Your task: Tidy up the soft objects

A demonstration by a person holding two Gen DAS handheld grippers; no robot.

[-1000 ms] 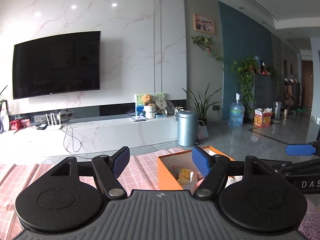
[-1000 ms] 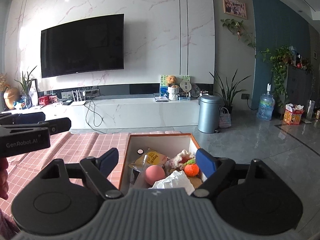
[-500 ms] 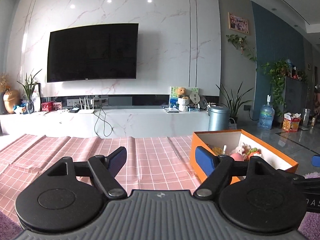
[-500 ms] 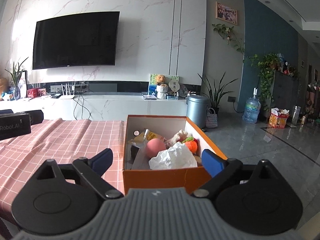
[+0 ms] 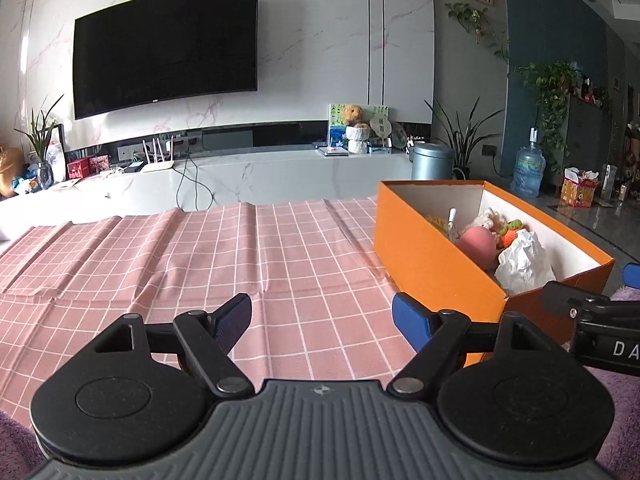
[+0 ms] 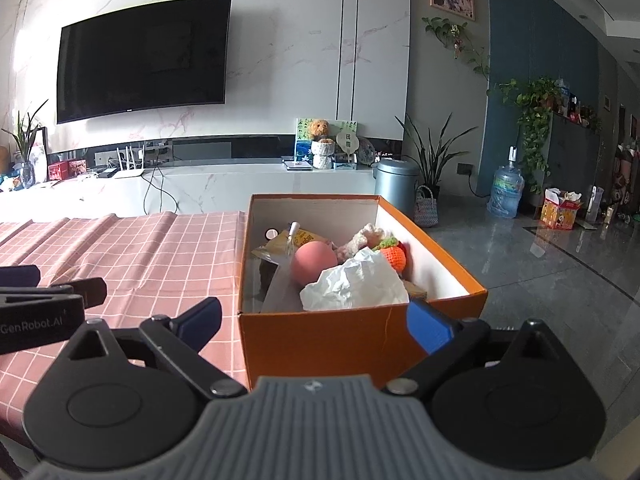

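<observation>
An orange cardboard box (image 6: pixel 320 340) with a white inside stands open on the tabletop (image 5: pixel 200 264), which is covered by a pink cloth printed with a white grid and creased into long folds. The box sits at the right side of the tabletop. In it lie a smooth pink ball (image 6: pixel 314 261), a crumpled white tissue (image 6: pixel 354 286) at the near end, a knitted orange toy (image 6: pixel 394 256) with a green top against the right wall, and a fluffy cream toy (image 6: pixel 362 240) just behind the ball; flat yellow packets lie further back.

The left tongs (image 5: pixel 322 316) hang over the bare cloth left of the box, their blue padded tips spread wide with nothing between them. The right tongs (image 6: pixel 314 316) are just in front of the near end of the box, tips likewise spread apart and gripping nothing; the near orange wall shows between them, though whether the tips touch it cannot be told.

Far behind, a large black television (image 5: pixel 164 46) hangs on a veined marble wall above a long white cabinet (image 5: pixel 256 176), and a round metal bin (image 6: pixel 396 184) stands on the glossy grey floor (image 6: pixel 540 264)
</observation>
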